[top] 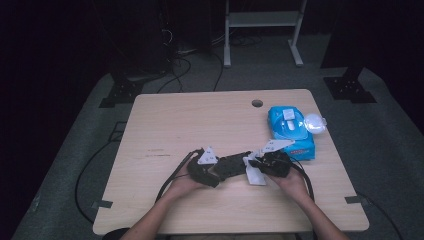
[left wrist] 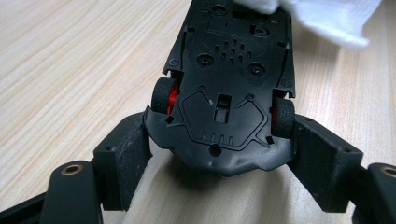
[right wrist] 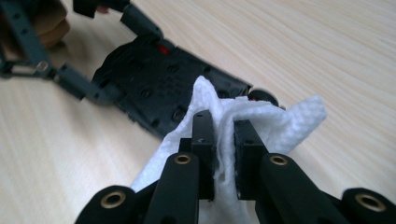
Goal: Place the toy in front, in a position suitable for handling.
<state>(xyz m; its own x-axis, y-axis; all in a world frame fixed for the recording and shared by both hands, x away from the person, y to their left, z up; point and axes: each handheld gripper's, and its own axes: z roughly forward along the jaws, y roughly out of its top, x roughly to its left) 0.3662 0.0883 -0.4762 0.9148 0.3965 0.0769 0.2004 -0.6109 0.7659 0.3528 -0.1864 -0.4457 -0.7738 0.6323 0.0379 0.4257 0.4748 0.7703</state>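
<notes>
The left tongs (left wrist: 219, 154) clamp an upturned black toy car (left wrist: 229, 79) by its sides, held over the surface (left wrist: 70, 70). The right tongs (right wrist: 224, 140) pinch a white wipe (right wrist: 280, 121) against its far end. A hard wipe could probably lever the car out sideways.

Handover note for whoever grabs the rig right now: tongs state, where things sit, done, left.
Left tongs: clamped across one end of the toy car, which is held underside up just above the table.
Right tongs: shut on a folded white wipe, which lies against the car's far end.
Blue wipe pack: at the table's right side, behind the right hand, with a clear round lid beside it.
Done: car gripped and flipped, wipe in hand.
Left: probably wiping along the underside; how much is already cleaned cannot be told.
</notes>
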